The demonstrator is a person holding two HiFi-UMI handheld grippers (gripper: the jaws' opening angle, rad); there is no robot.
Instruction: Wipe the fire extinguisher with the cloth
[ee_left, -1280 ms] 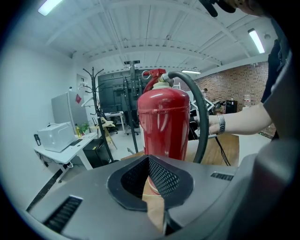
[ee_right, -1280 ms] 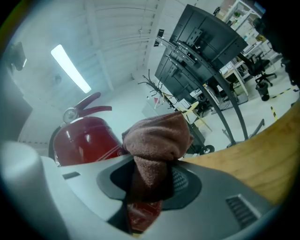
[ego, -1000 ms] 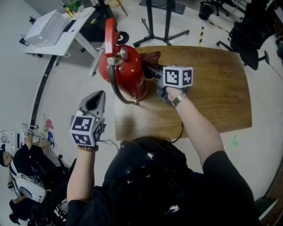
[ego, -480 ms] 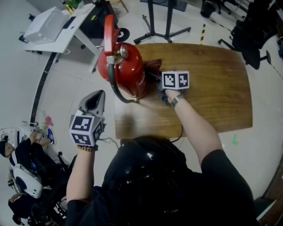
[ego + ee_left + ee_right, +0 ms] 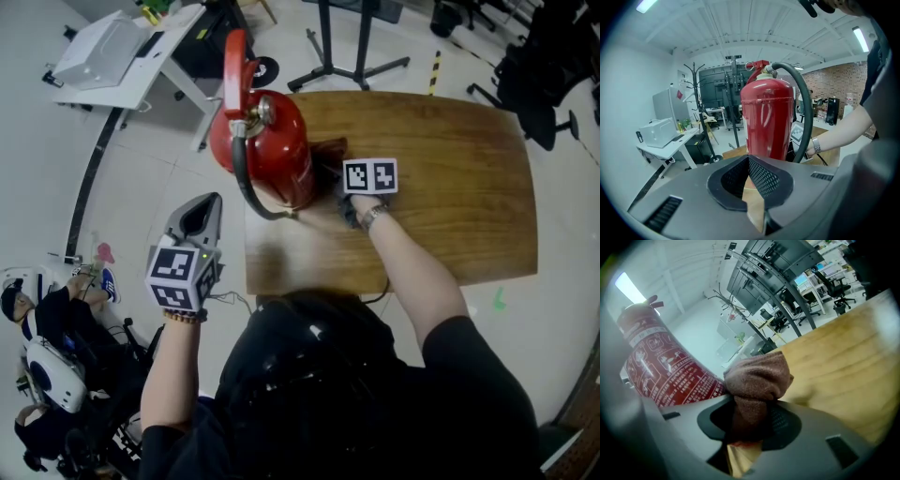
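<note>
A red fire extinguisher (image 5: 267, 150) with a black hose stands upright at the left end of the wooden table (image 5: 450, 187). My right gripper (image 5: 330, 169) is shut on a bunched dark brown cloth (image 5: 757, 380), holding it low against the right side of the extinguisher (image 5: 665, 371). The cloth (image 5: 328, 150) shows just past the cube. My left gripper (image 5: 200, 217) hangs off the table's left edge, shut and empty, pointing at the extinguisher (image 5: 768, 117).
The table's right half lies bare. On the floor behind stand a white desk (image 5: 122, 61) with a printer and a black stand base (image 5: 352, 66). Black chairs (image 5: 548, 66) are at the far right. A seated person (image 5: 47, 347) is at the lower left.
My right gripper with the cloth has slid down the extinguisher's right side toward the table. The left gripper has stayed where it was.
</note>
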